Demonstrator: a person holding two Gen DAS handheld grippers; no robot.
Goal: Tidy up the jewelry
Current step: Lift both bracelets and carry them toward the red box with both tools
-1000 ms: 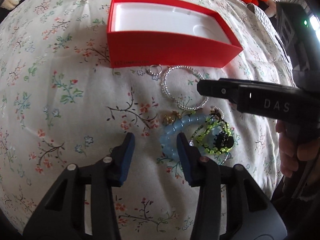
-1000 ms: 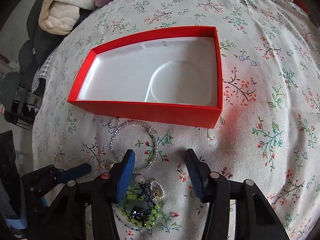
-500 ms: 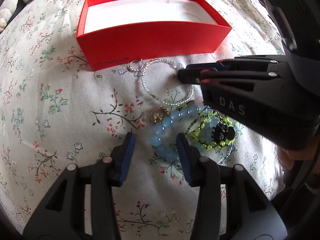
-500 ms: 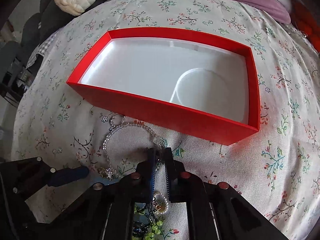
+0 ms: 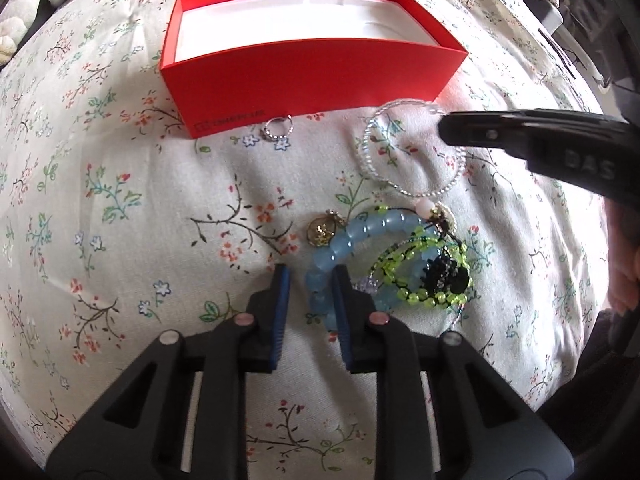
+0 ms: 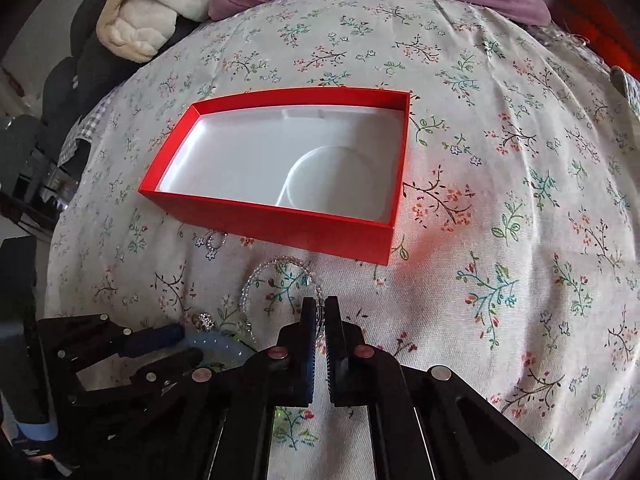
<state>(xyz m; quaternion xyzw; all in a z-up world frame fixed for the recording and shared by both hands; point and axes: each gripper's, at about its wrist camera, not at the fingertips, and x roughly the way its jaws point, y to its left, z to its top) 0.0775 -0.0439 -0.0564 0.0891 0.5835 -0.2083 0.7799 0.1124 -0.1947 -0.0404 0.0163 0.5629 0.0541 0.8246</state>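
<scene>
The right gripper (image 6: pixel 319 312) is pinched shut on the near-right arc of the silver bead bracelet (image 5: pixel 384 168), light, limp and slippery, lying just near the red box (image 6: pixel 280 220), while the left gripper (image 5: pixel 310 280) closes around the blue bead bracelet (image 5: pixel 340 240).

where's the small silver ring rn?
The small silver ring lies on the floral cloth right beside the red box, at its near wall; in the left wrist view it is left of the clear bead bracelet.

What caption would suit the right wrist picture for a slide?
Right gripper pinches a clear beaded bracelet beside an empty red box on a floral cloth.
</scene>
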